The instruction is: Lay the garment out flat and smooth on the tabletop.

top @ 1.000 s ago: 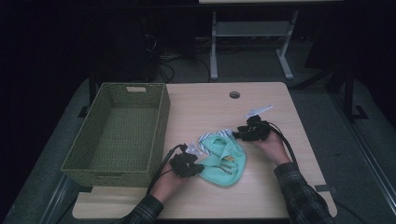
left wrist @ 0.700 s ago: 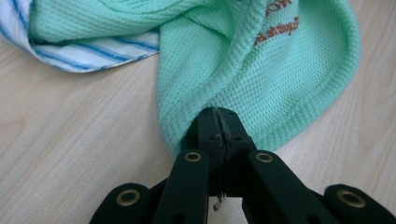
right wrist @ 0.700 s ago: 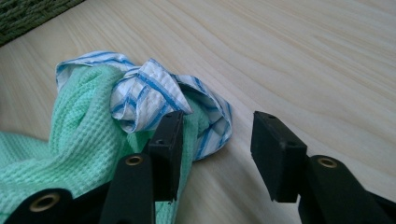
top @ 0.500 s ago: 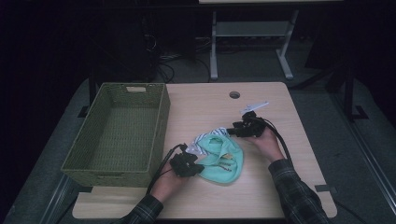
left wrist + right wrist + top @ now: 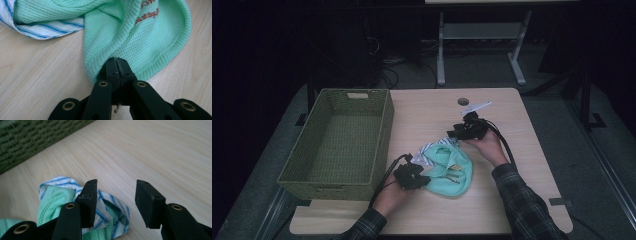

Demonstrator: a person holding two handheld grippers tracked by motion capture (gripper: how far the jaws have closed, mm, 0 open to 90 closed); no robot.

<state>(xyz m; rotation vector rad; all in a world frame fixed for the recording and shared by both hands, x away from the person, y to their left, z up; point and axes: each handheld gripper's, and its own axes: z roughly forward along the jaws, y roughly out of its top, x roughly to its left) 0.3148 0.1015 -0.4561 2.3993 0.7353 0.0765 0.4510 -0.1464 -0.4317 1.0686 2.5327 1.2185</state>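
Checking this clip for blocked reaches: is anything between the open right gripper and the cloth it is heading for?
Nothing visible stands in the way. The right gripper hangs open just above the striped edge of the cloth, with bare table around it. The left gripper is shut on the cloth's green edge, well apart.

A basket (image 5: 339, 140) stands along the table's (image 5: 522, 125) left edge. To its right, toward the near edge, lies a cloth (image 5: 447, 167). The left gripper (image 5: 419, 178) sits at the cloth's near left side, the right gripper (image 5: 455, 134) just behind the cloth, toward the table's middle.
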